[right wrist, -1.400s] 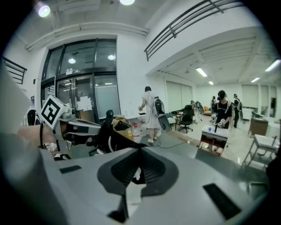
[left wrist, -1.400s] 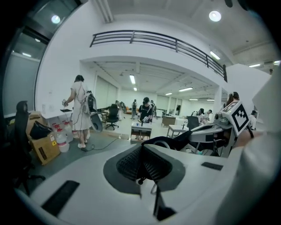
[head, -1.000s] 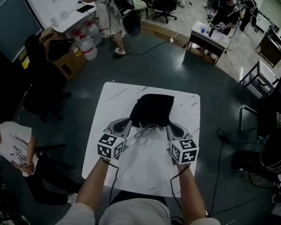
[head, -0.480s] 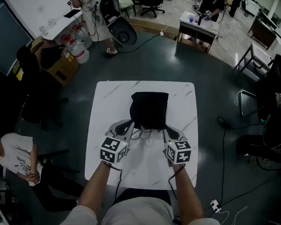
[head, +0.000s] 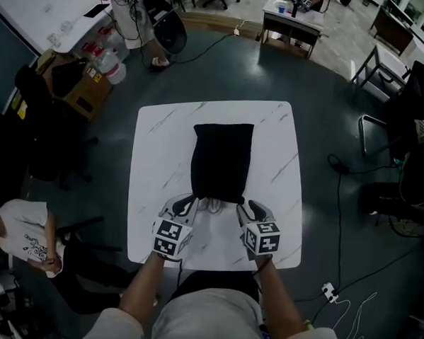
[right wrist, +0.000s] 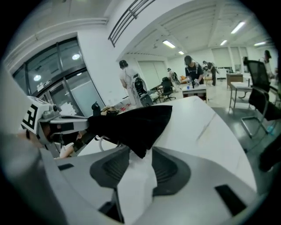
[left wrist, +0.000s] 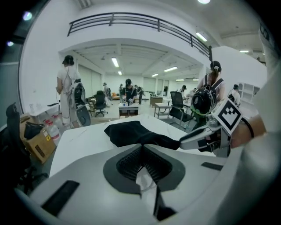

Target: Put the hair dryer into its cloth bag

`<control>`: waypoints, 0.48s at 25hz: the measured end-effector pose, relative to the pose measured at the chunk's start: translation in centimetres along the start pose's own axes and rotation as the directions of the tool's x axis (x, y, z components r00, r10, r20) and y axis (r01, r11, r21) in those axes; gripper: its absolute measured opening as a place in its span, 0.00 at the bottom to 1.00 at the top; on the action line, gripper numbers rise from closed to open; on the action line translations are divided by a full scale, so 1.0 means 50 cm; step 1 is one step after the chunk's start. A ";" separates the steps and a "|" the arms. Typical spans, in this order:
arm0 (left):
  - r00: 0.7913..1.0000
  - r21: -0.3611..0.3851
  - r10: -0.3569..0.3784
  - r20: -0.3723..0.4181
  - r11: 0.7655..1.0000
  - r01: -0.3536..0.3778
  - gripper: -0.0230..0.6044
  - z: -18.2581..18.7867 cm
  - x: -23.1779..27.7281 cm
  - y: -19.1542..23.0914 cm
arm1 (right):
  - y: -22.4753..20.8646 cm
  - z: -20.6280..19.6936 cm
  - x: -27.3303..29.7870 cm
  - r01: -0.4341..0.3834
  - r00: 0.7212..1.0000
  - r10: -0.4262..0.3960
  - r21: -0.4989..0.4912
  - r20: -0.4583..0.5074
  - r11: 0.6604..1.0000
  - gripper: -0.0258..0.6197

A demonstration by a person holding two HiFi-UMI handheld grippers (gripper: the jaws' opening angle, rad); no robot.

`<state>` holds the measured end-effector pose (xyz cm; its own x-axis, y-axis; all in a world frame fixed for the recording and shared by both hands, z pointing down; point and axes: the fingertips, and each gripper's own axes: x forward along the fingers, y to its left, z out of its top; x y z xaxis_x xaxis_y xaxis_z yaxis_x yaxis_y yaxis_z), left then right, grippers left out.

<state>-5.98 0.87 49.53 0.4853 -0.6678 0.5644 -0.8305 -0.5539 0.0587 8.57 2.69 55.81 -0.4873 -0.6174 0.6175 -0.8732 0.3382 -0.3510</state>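
Head view: finishing step, the bag [head: 221, 162] lies just beyond the fingertips [head: 187, 204]; hair dryer unseen, likely inside.
Its near edge sits pinched in the left gripper [left wrist: 141, 146]; the right gripper [right wrist: 140, 151] has just been opening, with a corner loose between its jaws. Next the left should release.

Black bag [head: 221, 162] lies flat along the middle of my table [head: 147, 197] and blocks the centre lane. Bare top runs open down both its long sides, wider on the right. Narrow free strip past its far end. Loose cord [head: 211, 204] at its near end: snag risk.
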 end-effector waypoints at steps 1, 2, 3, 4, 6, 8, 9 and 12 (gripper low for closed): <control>1.000 -0.009 -0.003 -0.001 1.000 0.003 0.07 -0.005 -0.001 -0.001 | 0.011 -0.026 -0.005 -0.005 1.000 0.006 0.026 -0.014 1.000 0.30; 1.000 -0.015 -0.007 0.002 1.000 0.007 0.07 -0.006 -0.002 -0.002 | 0.027 -0.051 -0.010 -0.023 0.999 0.025 0.060 -0.026 0.998 0.30; 1.000 -0.018 -0.011 0.008 1.000 0.011 0.07 -0.002 -0.003 -0.004 | 0.050 -0.075 -0.013 -0.053 0.998 0.057 0.103 -0.034 0.993 0.30; 1.000 -0.019 -0.016 0.014 1.000 0.016 0.07 0.005 -0.003 -0.006 | 0.076 -0.095 -0.014 -0.091 0.995 0.097 0.152 -0.036 0.984 0.30; 0.999 -0.021 -0.025 0.023 0.999 0.026 0.07 0.020 -0.001 -0.009 | 0.128 -0.125 -0.002 -0.173 0.983 0.184 0.257 -0.019 0.951 0.32; 0.999 -0.024 -0.029 0.030 0.999 0.029 0.07 0.032 -0.001 -0.009 | 0.162 -0.130 0.025 -0.246 0.967 0.255 0.363 0.024 0.899 0.36; 0.999 -0.024 -0.028 0.032 0.999 0.029 0.07 0.037 -0.002 -0.007 | 0.172 -0.124 0.042 -0.276 0.959 0.279 0.409 0.053 0.870 0.40; 0.999 -0.015 -0.026 0.032 1.000 0.026 0.07 0.044 -0.007 -0.005 | 0.170 -0.090 0.086 -0.339 0.940 0.305 0.519 0.154 0.784 0.44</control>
<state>-5.34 0.11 47.50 0.5151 -0.6688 0.5361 -0.8215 -0.5637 0.0860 -0.96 6.13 58.65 -0.7229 -0.5867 0.3650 -0.5155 0.1061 -0.8503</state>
